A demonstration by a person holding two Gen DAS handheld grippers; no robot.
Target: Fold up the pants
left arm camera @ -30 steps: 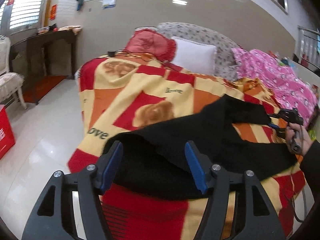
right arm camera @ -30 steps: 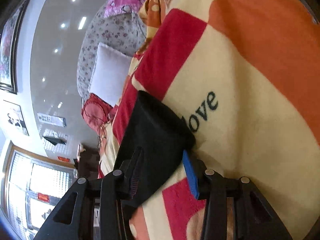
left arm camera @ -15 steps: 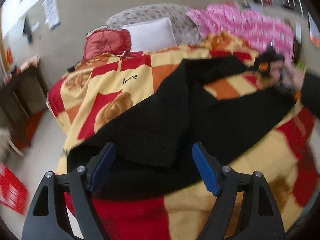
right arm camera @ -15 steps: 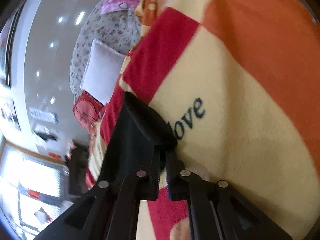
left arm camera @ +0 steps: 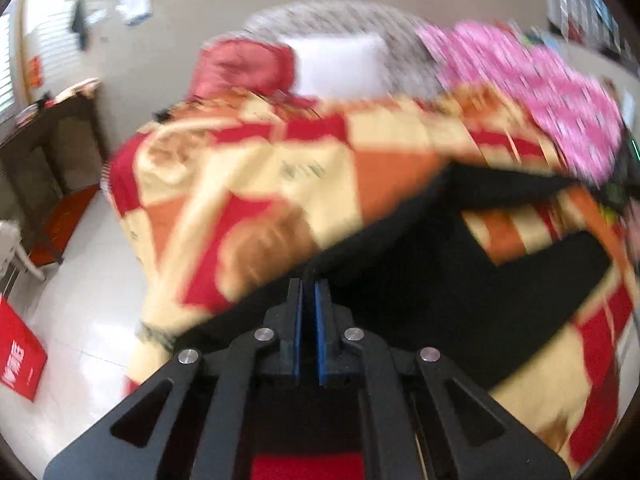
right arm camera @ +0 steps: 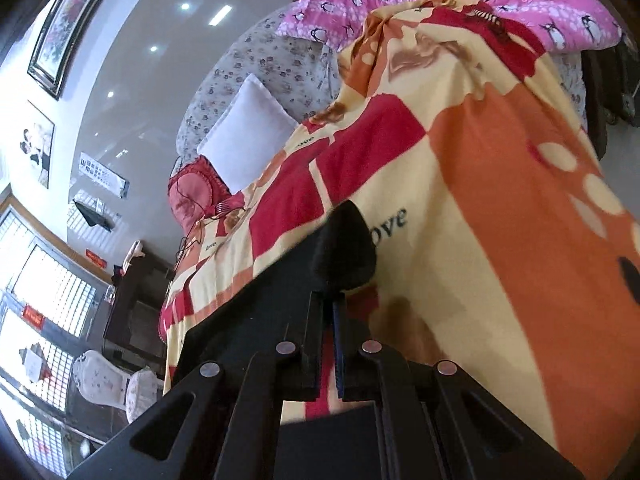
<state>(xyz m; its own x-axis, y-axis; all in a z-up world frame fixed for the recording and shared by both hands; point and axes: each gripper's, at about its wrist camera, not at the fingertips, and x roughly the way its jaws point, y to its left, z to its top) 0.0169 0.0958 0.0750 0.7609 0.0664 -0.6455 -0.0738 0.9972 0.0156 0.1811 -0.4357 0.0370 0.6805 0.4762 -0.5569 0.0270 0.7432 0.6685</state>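
Black pants [left arm camera: 432, 280] lie spread across the red, orange and cream blanket [left arm camera: 248, 184] on the bed. In the blurred left wrist view my left gripper [left arm camera: 308, 286] is shut on an edge of the pants, a thin ridge of black cloth rising between its blue pads. The right wrist view shows my right gripper [right arm camera: 329, 300] shut on a corner of the pants [right arm camera: 344, 248], which bunches up just past the fingertips and is lifted off the blanket [right arm camera: 500, 208]. The rest of the cloth trails down and left behind the gripper.
A white pillow [left arm camera: 340, 66], a red cushion [left arm camera: 244, 66] and a pink quilt [left arm camera: 532, 88] lie at the bed's far end. A dark side table [left arm camera: 44, 152] stands by the left wall, a red box [left arm camera: 18, 354] on the white floor.
Both grippers closed on the pants, the right first, then the left. Both have lifted, and the black cloth has been pulled up off the blanket.
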